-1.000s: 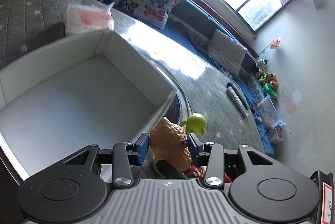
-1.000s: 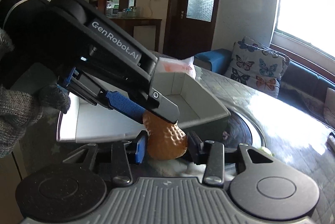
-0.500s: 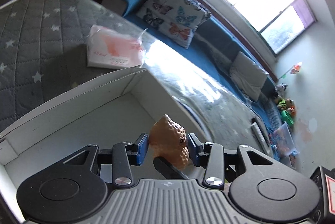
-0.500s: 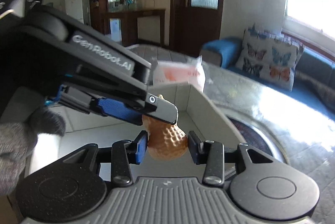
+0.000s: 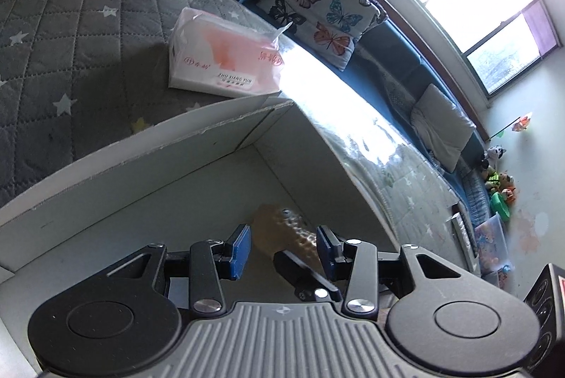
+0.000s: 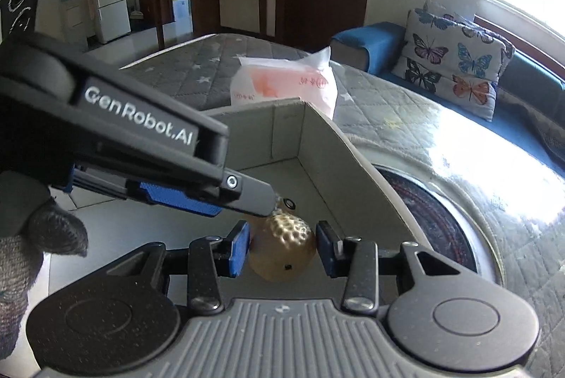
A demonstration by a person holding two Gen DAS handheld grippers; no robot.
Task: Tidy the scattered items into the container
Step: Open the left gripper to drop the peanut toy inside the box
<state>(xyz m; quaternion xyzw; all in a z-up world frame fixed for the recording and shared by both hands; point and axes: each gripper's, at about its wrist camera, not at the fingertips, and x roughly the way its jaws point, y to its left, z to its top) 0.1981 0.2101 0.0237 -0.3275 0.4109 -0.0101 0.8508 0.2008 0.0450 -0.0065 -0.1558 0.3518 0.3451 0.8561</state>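
Observation:
An orange bumpy toy point(image 5: 286, 231) point(image 6: 282, 245) sits between the jaws of both grippers, inside the white cardboard box point(image 5: 197, 145) point(image 6: 317, 145). My left gripper point(image 5: 282, 249) is open, its blue pads apart from the toy. My right gripper point(image 6: 282, 249) is also open, with gaps on both sides of the toy. The left gripper's body point(image 6: 141, 131) crosses the right wrist view just above the toy. The toy looks blurred in the left wrist view.
A pink and white tissue pack point(image 5: 226, 60) point(image 6: 286, 85) lies on the grey starred quilt point(image 5: 70, 25) behind the box. A round patterned mat point(image 6: 434, 219) lies right of the box. A butterfly cushion point(image 5: 317, 11) and blue sofa stand beyond.
Both grippers carried the toy over the box's rim and down into it. Both sets of jaws opened, and the toy is no longer gripped.

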